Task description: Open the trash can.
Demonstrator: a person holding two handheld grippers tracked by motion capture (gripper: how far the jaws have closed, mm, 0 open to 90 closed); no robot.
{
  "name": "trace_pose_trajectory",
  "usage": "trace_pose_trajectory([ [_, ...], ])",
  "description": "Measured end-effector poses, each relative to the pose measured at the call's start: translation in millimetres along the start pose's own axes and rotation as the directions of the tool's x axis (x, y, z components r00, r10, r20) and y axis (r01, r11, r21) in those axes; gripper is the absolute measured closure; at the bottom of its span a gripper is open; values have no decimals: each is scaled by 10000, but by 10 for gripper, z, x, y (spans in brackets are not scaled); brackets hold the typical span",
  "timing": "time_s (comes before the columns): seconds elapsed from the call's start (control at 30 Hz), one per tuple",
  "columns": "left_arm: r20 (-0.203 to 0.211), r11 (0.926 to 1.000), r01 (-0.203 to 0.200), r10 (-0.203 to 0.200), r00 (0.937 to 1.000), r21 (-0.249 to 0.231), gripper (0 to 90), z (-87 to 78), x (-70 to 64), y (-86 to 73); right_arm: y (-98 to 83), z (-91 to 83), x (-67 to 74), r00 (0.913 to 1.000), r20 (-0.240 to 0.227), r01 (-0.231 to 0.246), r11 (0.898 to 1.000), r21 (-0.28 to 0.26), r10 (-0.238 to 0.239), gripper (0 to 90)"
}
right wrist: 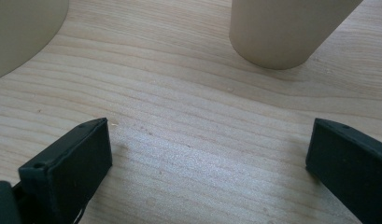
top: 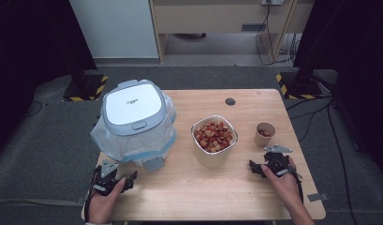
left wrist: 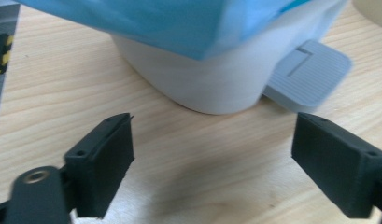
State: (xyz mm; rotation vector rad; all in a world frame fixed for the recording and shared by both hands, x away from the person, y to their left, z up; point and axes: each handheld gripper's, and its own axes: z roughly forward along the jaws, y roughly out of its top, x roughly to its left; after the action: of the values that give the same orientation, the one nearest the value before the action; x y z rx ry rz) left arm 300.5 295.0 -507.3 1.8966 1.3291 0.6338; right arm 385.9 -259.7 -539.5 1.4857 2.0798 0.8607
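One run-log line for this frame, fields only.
left gripper: open, empty, by bin pedal | right gripper: open, empty, near cup | bowl: full, centre | bin lid: shut

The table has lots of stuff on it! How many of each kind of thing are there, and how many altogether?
White pedal bin with a pale blue liner bag: 1
Cream square bowl full of red and beige pieces: 1
Small tan paper cup: 1
Black two-jaw tools, left and right: 2
Total: 5
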Motion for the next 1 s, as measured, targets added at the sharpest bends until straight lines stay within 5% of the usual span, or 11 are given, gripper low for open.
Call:
trace_pose_trajectory([
  [0.53, 617, 9984, -560, 564, 9965, -89, 289, -127, -218, -23, -21, -24, -13, 9996, -209, 189, 9998, 22, -188, 8],
  [0.7, 950, 9956, -893, 918, 9912, -300, 476, -124, -272, -4, -23, -26, -11, 9996, -210, 188, 9998, 15, -188, 9],
  [0.83, 1475, 9916, -1148, 1225, 9814, -595, 573, -67, -350, 48, -28, -32, -2, 9997, -169, 189, 9998, -6, -189, 17],
  [1.0, 1596, 9859, -1489, 1596, 9742, -766, 666, 30, -410, 114, -28, -33, -2, 9997, -169, 202, 9998, -5, -203, 18],
])
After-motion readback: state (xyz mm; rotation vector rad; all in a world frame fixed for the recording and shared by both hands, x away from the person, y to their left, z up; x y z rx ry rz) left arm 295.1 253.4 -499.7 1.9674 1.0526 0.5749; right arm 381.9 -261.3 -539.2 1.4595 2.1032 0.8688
